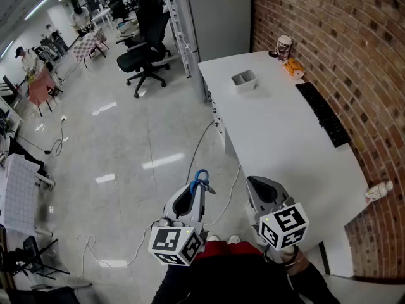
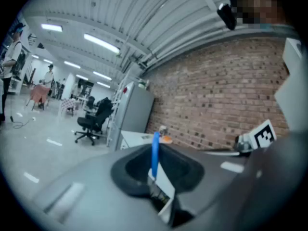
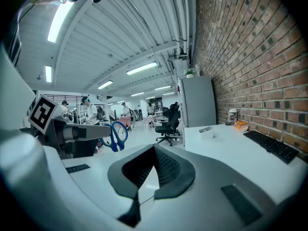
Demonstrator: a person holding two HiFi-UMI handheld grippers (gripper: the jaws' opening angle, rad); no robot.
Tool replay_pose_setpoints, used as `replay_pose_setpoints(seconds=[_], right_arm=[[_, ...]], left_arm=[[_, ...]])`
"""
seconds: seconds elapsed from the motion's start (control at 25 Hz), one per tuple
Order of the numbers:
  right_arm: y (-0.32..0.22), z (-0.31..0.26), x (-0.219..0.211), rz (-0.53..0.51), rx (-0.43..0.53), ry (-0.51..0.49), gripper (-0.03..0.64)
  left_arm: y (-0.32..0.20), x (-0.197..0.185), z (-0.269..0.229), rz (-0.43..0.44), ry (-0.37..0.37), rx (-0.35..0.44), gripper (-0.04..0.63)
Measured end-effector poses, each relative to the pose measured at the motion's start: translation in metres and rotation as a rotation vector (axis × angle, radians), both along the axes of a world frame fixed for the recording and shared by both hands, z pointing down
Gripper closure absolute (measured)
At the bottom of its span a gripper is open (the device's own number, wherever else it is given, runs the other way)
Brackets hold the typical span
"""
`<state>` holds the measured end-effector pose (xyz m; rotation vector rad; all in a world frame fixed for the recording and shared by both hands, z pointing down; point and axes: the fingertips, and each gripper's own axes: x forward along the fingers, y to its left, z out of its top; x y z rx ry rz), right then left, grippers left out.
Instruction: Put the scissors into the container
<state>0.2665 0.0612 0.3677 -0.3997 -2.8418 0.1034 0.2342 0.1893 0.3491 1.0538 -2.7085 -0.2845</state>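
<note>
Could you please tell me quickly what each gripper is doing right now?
The left gripper is closed on the scissors.
The right gripper is closed and empty.

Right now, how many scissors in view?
1. Blue-handled scissors clamped in the jaws of the left gripper, beside the white table. None seen elsewhere, though some could be hidden.

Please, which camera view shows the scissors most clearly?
The right gripper view: the scissors appear from the side, with both blue handle loops sticking out of the left hand-held gripper. The head view shows only a small blue handle above that gripper. The left gripper view shows them edge-on, a thin blue strip between the jaws.
</note>
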Motion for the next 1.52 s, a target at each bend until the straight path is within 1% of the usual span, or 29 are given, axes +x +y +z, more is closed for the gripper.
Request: replay_pose_setpoints(seconds=[0.28, 0.6, 0.76, 1.0, 1.24, 1.52], right_arm=[[0.02, 0.002, -0.008, -0.017, 0.011, 0.004, 0.609], [0.036, 0.009, -0.018, -0.002, -0.006, 0.023, 0.607], [0.042, 0.01, -0.025, 0.019, -0.028, 0.033, 0.607], [0.059, 0.013, -0.033, 0.011, -0.031, 0.043, 0.607], [0.063, 0.015, -0.044, 0.026, -0.041, 0.052, 0.607], [0.064, 0.012, -0.068, 0.024, -0.031, 0.05, 0.607]], left_arm=[[0.022, -0.009, 0.001, -0.013, -0.002, -0.005, 0.551], [0.061, -0.022, 0.01, -0.048, 0.014, 0.022, 0.551], [0.076, -0.026, 0.008, -0.055, 0.003, 0.03, 0.55], [0.099, -0.034, 0.008, -0.076, -0.008, 0.043, 0.55], [0.11, -0.043, 0.009, -0.083, -0.009, 0.039, 0.551], [0.122, -0.066, 0.009, -0.124, -0.013, 0.044, 0.551]])
